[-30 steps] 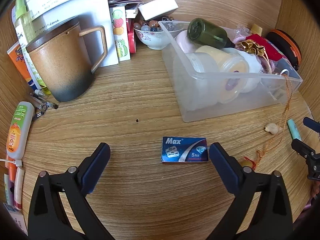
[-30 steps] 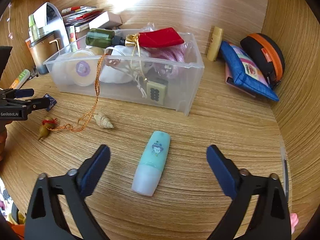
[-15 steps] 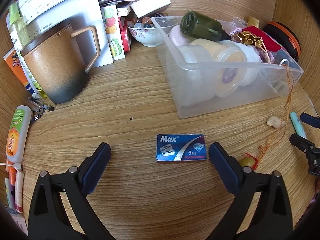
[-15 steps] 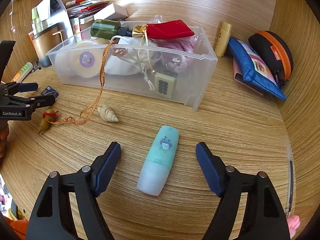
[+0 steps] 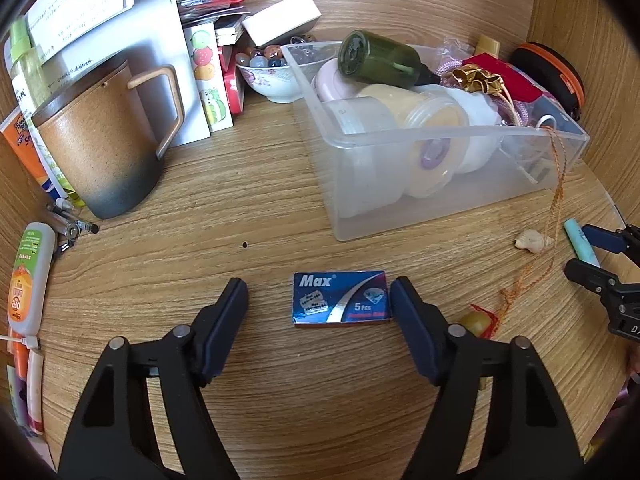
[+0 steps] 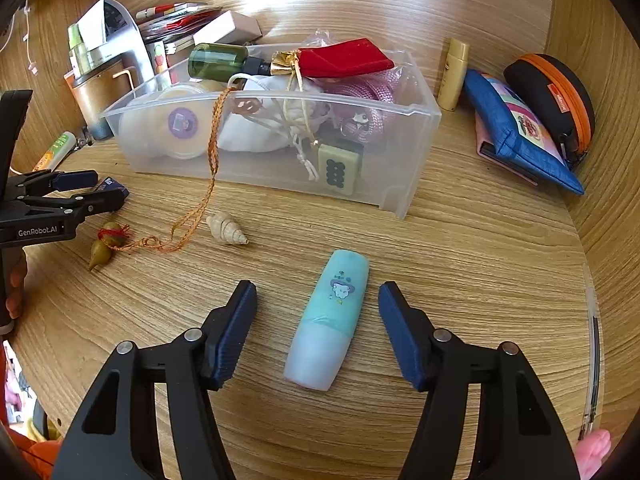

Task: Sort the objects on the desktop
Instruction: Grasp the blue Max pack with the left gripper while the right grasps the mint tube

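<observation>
A blue "Max" blade box (image 5: 340,298) lies flat on the wooden desk between the fingers of my left gripper (image 5: 319,298), which is open around it; its right pad is near the box's end. A mint-green tube (image 6: 327,318) lies on the desk between the fingers of my right gripper (image 6: 318,306), which is open around it without touching. A clear plastic bin (image 6: 404,160) holds a green bottle (image 6: 218,60), a red pouch (image 6: 344,60), jars and cords. The left gripper also shows in the right wrist view (image 6: 104,190).
A seashell (image 6: 225,230) and a gourd charm (image 6: 103,246) on an orange cord lie in front of the bin. A brown mug (image 5: 96,148), a bowl of stones (image 5: 268,76), books and a glue bottle (image 5: 28,276) stand left. Pouches (image 6: 520,128) lie at the right.
Both grippers have moved forward and narrowed around their objects: the left around the blade box, the right around the mint tube.
</observation>
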`<state>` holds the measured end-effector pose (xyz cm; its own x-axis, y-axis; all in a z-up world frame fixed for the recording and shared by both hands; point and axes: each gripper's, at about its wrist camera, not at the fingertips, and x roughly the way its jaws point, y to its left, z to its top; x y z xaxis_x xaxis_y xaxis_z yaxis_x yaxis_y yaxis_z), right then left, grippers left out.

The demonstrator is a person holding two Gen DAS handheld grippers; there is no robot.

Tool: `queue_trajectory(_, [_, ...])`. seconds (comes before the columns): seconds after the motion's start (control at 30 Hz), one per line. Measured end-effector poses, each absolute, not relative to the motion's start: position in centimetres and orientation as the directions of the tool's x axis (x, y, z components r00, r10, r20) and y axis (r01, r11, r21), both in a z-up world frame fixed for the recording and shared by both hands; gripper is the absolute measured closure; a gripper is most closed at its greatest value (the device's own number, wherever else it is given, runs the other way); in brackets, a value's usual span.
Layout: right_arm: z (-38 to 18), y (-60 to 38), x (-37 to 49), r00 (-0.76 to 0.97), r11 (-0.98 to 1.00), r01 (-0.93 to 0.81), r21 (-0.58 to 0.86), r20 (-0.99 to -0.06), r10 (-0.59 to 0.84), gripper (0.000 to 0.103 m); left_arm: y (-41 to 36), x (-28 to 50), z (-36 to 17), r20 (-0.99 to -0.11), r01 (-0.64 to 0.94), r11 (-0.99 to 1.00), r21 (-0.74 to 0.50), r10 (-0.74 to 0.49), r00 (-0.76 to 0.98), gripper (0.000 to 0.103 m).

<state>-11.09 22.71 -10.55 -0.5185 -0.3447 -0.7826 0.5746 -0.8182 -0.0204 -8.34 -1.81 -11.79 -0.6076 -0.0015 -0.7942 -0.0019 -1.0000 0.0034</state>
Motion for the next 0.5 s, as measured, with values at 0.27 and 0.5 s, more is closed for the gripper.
queue_trajectory(0.27, [-10.56, 22.55, -10.84, -0.515, -0.804, 0.594, -0.020, -0.777, -0.361, 0.055, -1.13, -8.79, -11.63, -0.788, -0.031, -0.999, 0.012, 0.010, -0.615, 0.049])
queue_trajectory(0.5, [-10.54, 22.61, -10.80, -0.516, -0.800, 0.600, -0.017, -0.772, -0.370, 0.066, -0.97, -8.73, -11.58, -0.787, -0.037, -0.999, 0.011, 0.014, -0.617, 0.055])
